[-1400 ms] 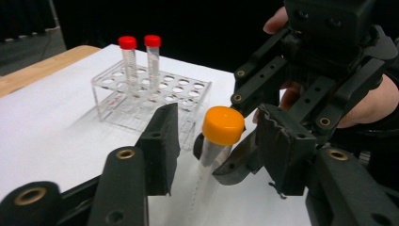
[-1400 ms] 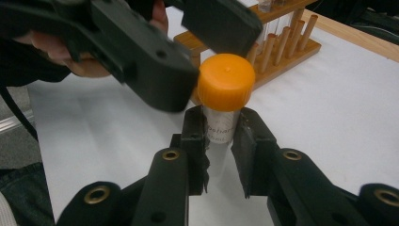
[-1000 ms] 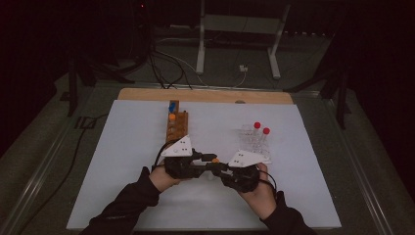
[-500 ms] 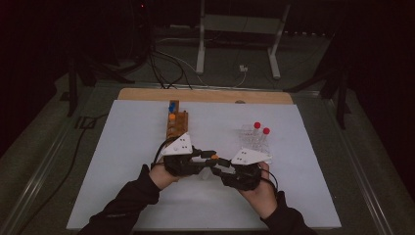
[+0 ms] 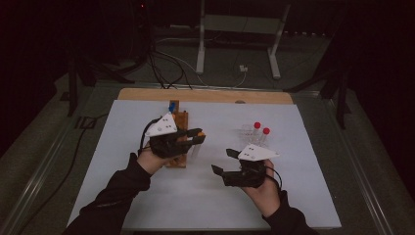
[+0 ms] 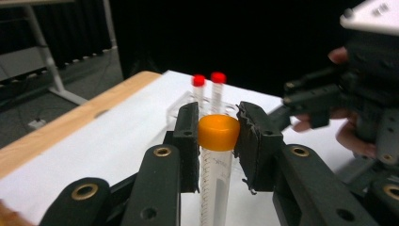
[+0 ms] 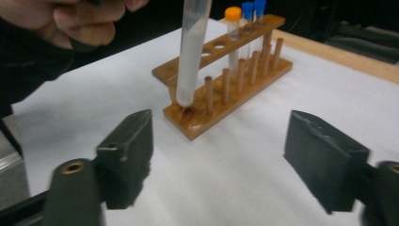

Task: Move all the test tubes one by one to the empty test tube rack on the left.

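Tongs on the left (image 6: 217,141) are clenched on an orange-capped tube (image 6: 215,160), pads pressing its cap, the tube hanging upright with its tip just over the near end of the wooden rack (image 7: 226,89). Right tongs (image 7: 235,165) stand wide apart, released and holding nothing, above the white counter (image 5: 303,196). Two red-capped tubes (image 5: 261,132) stand in a clear rack farther right.

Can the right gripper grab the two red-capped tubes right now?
Probably yes. The right gripper is open and holds nothing, and the red-capped tubes stand in their clear rack just beyond it, with bare table around. But its jaws point toward the wooden rack, so it would need to turn first.
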Action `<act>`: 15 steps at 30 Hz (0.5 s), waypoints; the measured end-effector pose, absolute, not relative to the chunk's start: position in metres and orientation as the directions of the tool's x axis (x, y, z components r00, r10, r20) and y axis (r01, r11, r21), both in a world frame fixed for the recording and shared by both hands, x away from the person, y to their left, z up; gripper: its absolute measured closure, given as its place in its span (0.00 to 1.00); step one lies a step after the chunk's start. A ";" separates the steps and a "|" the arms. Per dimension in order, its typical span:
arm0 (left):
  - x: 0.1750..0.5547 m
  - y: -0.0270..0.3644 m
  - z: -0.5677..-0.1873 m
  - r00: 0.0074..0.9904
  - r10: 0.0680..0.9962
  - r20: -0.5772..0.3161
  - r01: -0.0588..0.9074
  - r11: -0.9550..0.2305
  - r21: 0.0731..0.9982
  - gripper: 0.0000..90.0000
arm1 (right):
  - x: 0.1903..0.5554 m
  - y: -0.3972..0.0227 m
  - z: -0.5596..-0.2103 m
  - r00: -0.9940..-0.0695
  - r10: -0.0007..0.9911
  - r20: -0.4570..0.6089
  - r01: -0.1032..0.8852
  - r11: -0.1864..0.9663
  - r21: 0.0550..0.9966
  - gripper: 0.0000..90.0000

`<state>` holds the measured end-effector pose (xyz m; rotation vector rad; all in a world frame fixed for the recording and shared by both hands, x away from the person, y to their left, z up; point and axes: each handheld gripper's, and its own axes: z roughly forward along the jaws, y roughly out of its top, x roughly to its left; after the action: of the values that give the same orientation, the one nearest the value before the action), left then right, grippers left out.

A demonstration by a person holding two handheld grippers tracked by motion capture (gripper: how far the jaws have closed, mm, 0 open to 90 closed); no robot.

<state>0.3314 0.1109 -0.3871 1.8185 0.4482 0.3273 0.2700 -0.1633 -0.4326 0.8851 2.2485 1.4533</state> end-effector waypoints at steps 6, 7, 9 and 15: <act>0.344 0.129 -0.375 0.840 0.543 0.007 0.129 -0.213 0.968 0.80 | 0.268 -0.165 -0.431 -0.758 0.650 0.058 0.305 0.274 0.912 0.02; 0.346 0.131 -0.374 0.834 0.551 0.005 0.132 -0.209 0.969 0.80 | 0.268 -0.166 -0.431 -0.768 0.638 0.060 0.300 0.275 0.913 0.01; 0.350 0.135 -0.373 0.816 0.577 0.010 0.131 -0.202 0.971 0.80 | 0.268 -0.166 -0.430 -0.770 0.635 0.059 0.300 0.278 0.912 0.01; 0.363 0.147 -0.375 0.762 0.648 0.014 0.133 -0.178 0.975 0.80 | 0.267 -0.168 -0.428 -0.775 0.628 0.074 0.294 0.254 0.921 0.00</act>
<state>0.3628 0.1468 -0.3745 1.7155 0.6196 0.5143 0.2672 -0.1685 -0.4278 0.8500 2.2221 1.5278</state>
